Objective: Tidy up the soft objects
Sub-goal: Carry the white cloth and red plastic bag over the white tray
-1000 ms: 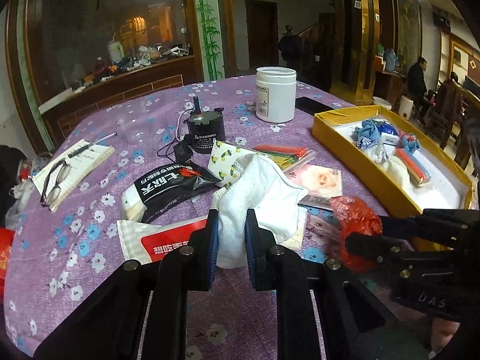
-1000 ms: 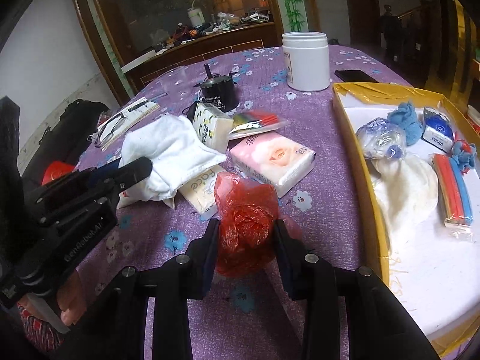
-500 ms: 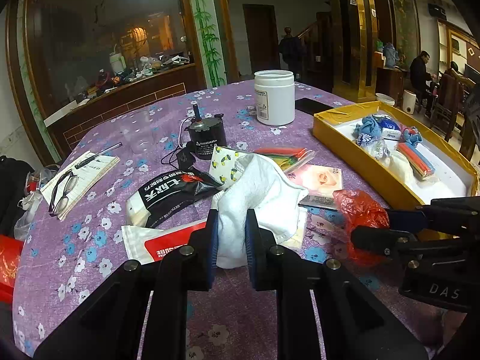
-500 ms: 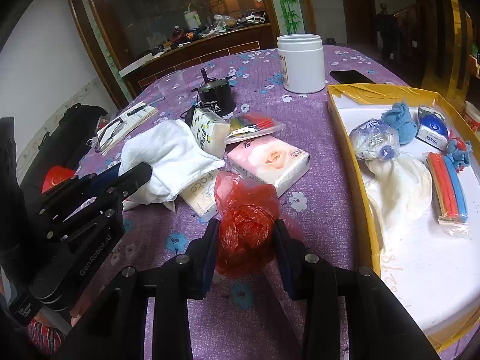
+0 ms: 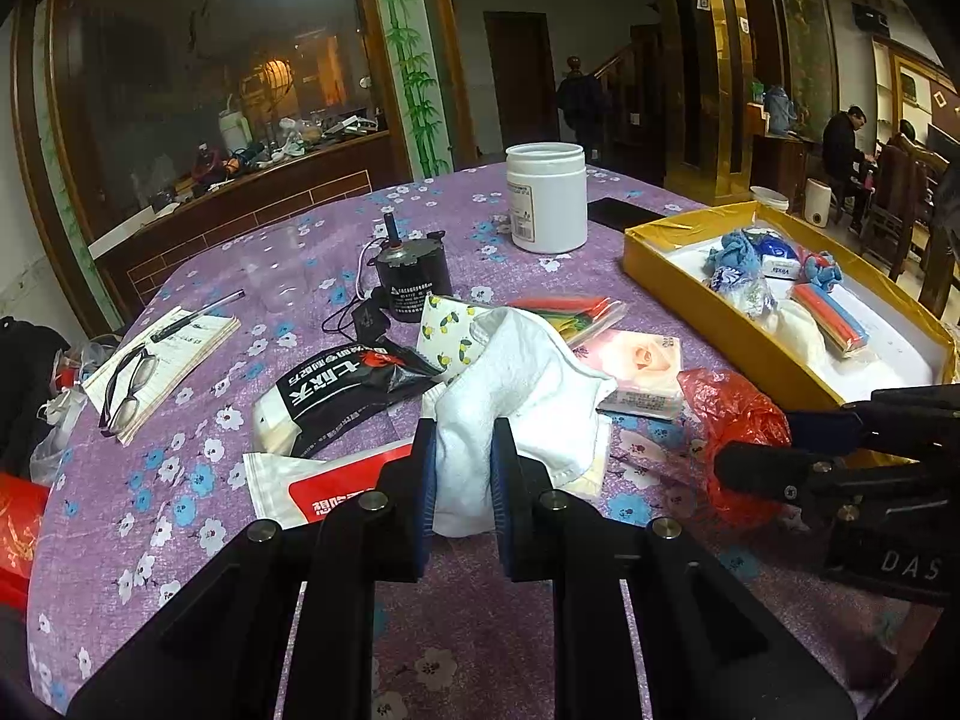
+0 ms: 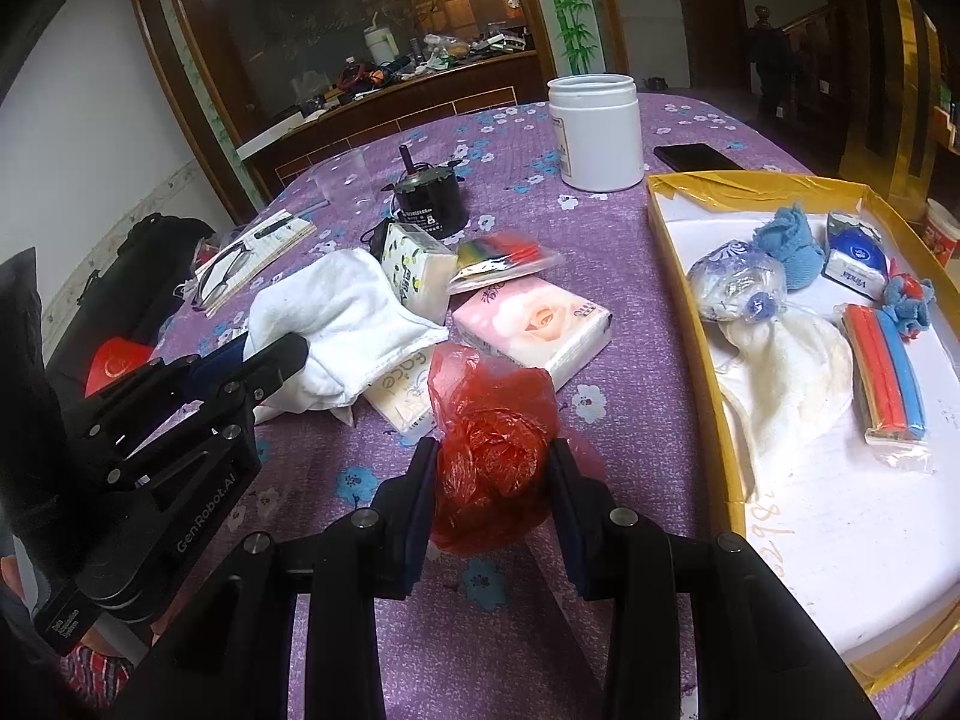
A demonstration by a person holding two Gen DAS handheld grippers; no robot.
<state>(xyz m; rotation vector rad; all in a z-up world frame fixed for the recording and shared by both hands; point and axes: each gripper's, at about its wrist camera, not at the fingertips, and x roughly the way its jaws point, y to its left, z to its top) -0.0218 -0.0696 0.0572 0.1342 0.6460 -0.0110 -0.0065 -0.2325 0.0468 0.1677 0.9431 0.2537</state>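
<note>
Left claw (image 6: pixel 288 354), marked "GenRobot.AI", grips towel (image 6: pixel 342 312); pack (image 6: pixel 399 387) perhaps "face".

White towel (image 5: pixel 528 384), red plastic bag (image 6: pixel 492 444), purple cloth w/ blue-white flowers (image 5: pixel 198 462) (yellow tray (image 6: pixel 678 276)).

Both tools are matte black, angular frames. The left gripper (image 5: pixel 462 474) carries two flat fingers (image 5: pixel 420 474) lined with ribbed blue pads and round silver screw heads along its linkage bars; white lettering on its side — seen from the right wrist view — reads "GenRobot.AI". The right gripper (image 6: pixel 489 480) matches it: black bars, silver screws, blue-edged pads, and white letters "DAS" on its body. Below the left gripper's body, bare skin and a red-striped sleeve (image 6: pixel 96 669) show.
</note>
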